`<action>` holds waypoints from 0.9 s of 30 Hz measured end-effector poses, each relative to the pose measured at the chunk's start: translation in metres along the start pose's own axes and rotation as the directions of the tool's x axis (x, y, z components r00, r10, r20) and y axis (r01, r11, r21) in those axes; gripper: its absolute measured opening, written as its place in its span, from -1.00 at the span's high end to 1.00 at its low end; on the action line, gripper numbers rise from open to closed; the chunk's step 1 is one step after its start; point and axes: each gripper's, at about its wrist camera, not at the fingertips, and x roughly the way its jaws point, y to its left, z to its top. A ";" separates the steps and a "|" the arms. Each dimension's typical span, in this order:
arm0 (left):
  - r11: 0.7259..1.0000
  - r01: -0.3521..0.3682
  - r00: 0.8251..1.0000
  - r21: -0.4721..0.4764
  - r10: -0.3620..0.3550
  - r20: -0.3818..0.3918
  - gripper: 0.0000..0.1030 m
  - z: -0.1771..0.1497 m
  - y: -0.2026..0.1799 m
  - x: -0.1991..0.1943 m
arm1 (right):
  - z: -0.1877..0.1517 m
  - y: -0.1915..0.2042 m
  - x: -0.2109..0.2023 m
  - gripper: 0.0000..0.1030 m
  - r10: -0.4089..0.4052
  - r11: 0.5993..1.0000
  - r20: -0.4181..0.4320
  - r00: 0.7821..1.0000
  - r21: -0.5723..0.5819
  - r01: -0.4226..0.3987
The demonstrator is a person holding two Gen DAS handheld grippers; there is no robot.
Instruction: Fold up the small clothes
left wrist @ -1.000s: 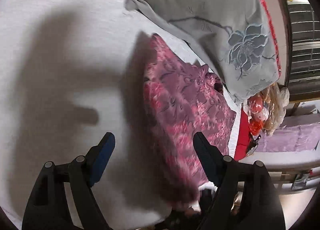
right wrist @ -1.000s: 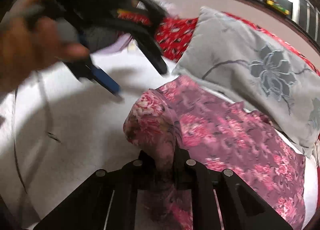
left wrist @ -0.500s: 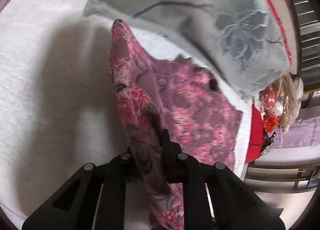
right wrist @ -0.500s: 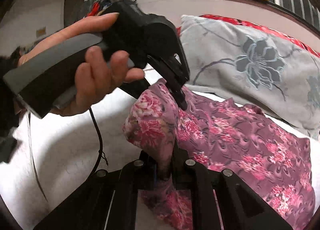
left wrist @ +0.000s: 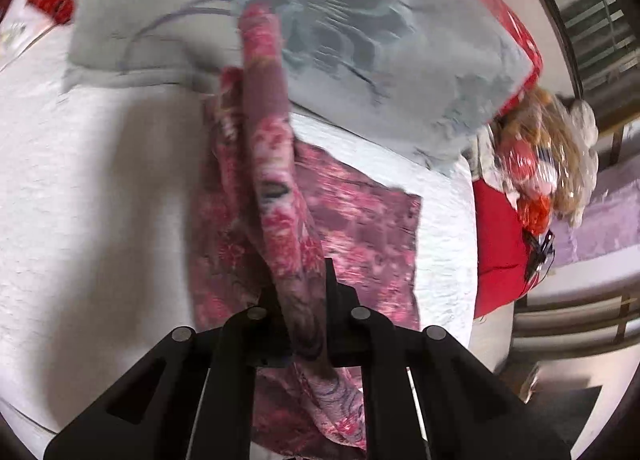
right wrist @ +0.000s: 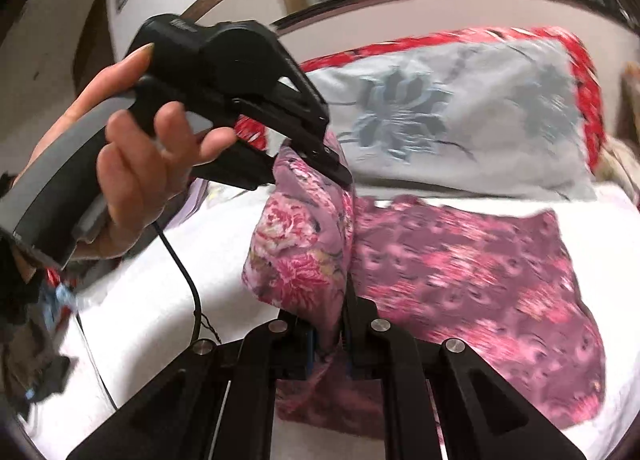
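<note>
A pink and purple floral garment [right wrist: 472, 272] lies spread on the white bed, with one edge lifted into a ridge. My right gripper [right wrist: 328, 334] is shut on the near end of that lifted edge. In the right wrist view a hand holds my left gripper [right wrist: 334, 167], which is shut on the far end of the same edge. The left wrist view shows the floral garment [left wrist: 360, 227] pinched in my left gripper [left wrist: 306, 300], with a taut fold running up from the jaws toward the pillow.
A grey pillow with a blue flower [right wrist: 448, 119] lies just behind the garment, over red floral bedding [right wrist: 588, 91]. The white bed cover [left wrist: 80, 187] stretches left. A cable [right wrist: 188, 280] hangs from the left gripper. Red cloth and a wrapped bundle [left wrist: 532, 175] sit past the bed's right edge.
My left gripper went from open beside the garment to shut on its edge. Both grippers have lifted that edge and carried it toward the pillow.
</note>
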 end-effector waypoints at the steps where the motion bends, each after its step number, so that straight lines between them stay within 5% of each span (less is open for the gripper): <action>1: 1.000 -0.001 1.000 0.014 0.002 -0.005 0.85 -0.002 -0.011 0.005 | -0.001 -0.011 -0.006 0.82 -0.005 1.000 0.006 1.000 0.027 0.005; 10: 0.993 0.007 0.995 0.114 0.004 -0.096 0.85 -0.014 -0.108 0.078 | -0.011 -0.108 -0.051 0.82 -0.063 0.963 0.028 0.998 0.263 0.054; 14: 0.992 -0.016 0.992 0.122 0.031 -0.123 0.80 -0.022 -0.121 0.108 | -0.028 -0.144 -0.050 0.82 -0.067 0.923 -0.022 0.998 0.378 0.070; 16: 0.994 0.024 0.992 0.104 -0.011 -0.128 0.70 -0.024 -0.121 0.108 | -0.040 -0.162 -0.038 0.82 -0.051 0.893 -0.082 0.995 0.443 0.083; 18: 0.995 0.056 0.994 0.086 -0.047 -0.103 0.60 -0.020 -0.114 0.094 | -0.050 -0.177 -0.031 0.79 -0.031 0.858 -0.123 0.992 0.506 0.090; 22: 0.997 0.035 0.999 0.063 -0.036 0.024 -0.09 -0.009 -0.079 0.057 | -0.061 -0.196 -0.035 0.59 0.028 0.810 -0.151 0.988 0.583 0.066; 27: 0.999 -0.037 0.997 0.025 0.035 0.071 -0.09 -0.021 -0.004 0.038 | -0.033 -0.209 -0.076 0.19 -0.048 0.828 -0.047 0.998 0.557 0.066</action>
